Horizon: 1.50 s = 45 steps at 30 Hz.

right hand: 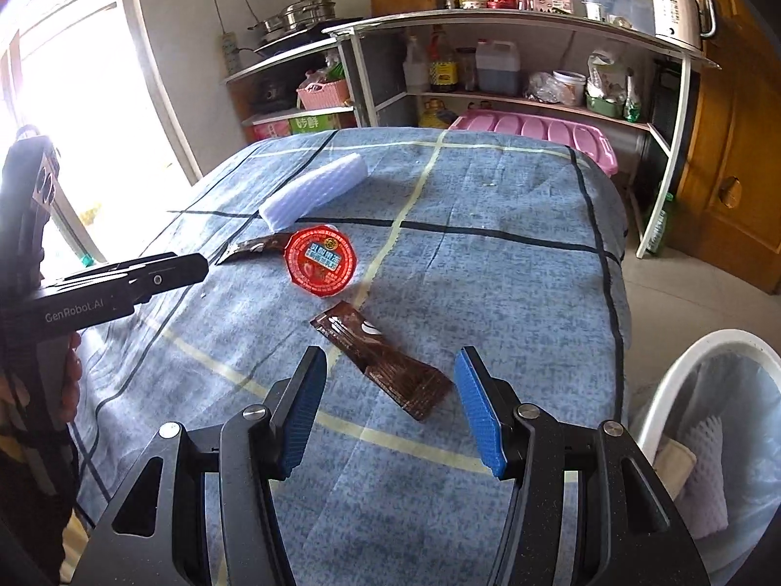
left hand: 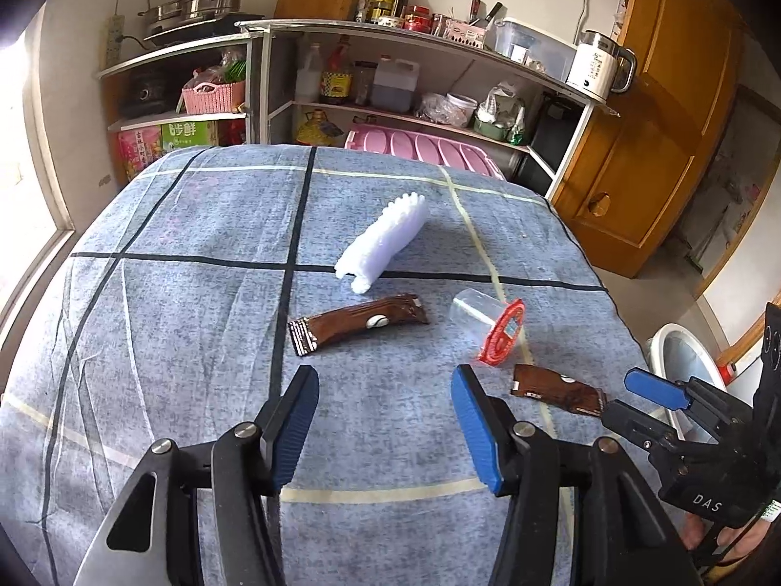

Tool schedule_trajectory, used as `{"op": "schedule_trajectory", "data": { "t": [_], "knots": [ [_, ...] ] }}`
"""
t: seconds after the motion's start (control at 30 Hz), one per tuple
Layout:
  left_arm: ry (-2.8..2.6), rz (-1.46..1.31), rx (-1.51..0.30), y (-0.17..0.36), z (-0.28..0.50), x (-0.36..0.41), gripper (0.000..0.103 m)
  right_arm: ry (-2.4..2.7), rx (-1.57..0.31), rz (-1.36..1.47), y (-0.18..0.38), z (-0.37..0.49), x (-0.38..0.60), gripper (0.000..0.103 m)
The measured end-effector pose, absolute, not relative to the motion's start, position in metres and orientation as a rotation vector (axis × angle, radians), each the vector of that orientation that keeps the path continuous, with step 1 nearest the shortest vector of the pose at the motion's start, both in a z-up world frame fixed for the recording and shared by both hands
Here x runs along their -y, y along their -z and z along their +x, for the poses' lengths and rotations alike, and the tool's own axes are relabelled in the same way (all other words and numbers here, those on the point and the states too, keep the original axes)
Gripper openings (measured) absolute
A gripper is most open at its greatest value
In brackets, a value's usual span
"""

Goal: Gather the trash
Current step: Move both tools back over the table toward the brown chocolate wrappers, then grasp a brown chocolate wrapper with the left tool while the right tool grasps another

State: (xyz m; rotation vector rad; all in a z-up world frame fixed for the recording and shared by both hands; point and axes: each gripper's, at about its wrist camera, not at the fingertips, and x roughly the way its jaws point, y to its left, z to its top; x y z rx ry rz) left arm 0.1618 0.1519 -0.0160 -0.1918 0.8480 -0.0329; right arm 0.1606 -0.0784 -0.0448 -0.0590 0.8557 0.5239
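Both the left gripper (left hand: 385, 390) and right gripper (right hand: 390, 376) hover wide open and empty over the surface (right hand: 512, 293), the nearer brown wrapper (right hand: 385, 361) lying flat between the right fingers (right hand: 476, 405), long axis diagonal.

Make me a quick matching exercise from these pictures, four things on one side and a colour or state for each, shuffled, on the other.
Things:
1. foam sleeve
2. plastic cup
3. nearer wrapper
4. trash bin

Descriptions:
A. brown, flat between the open right gripper's fingers
B. white, beside the bed, already holding trash
C. clear, on its side, red lid
D. white, ridged, farthest back

Pairs: 1-D, 2-C, 3-A, 4-B
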Motion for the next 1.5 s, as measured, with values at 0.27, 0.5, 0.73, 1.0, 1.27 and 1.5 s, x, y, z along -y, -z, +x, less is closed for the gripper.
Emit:
{"op": "schedule_trajectory", "data": {
  "t": [0.27,0.5,0.73,1.0,1.27,1.5],
  "knots": [
    [0.015,-0.104,-0.884,0.032,0.188,-0.164,0.057,-0.543,-0.9,-0.107,0.059,0.17,0.067,0.056],
    [0.041,-0.04,-0.912,0.047,0.208,-0.159,0.057,-0.537,-0.91,-0.129,0.064,0.179,0.061,0.056],
    [0.071,-0.031,-0.911,0.051,0.223,-0.156,0.059,-0.548,-0.906,-0.169,0.067,0.183,0.053,0.056],
    [0.116,0.035,-0.917,0.055,0.23,-0.144,0.061,-0.553,-0.908,-0.169,0.068,0.184,0.054,0.056],
    [0.132,0.035,-0.917,0.057,0.233,-0.142,0.061,-0.534,-0.91,-0.129,0.068,0.183,0.057,0.056],
    [0.146,0.048,-0.909,0.056,0.232,-0.139,0.039,-0.516,-0.907,-0.121,0.068,0.184,0.059,0.045]
  ]
}}
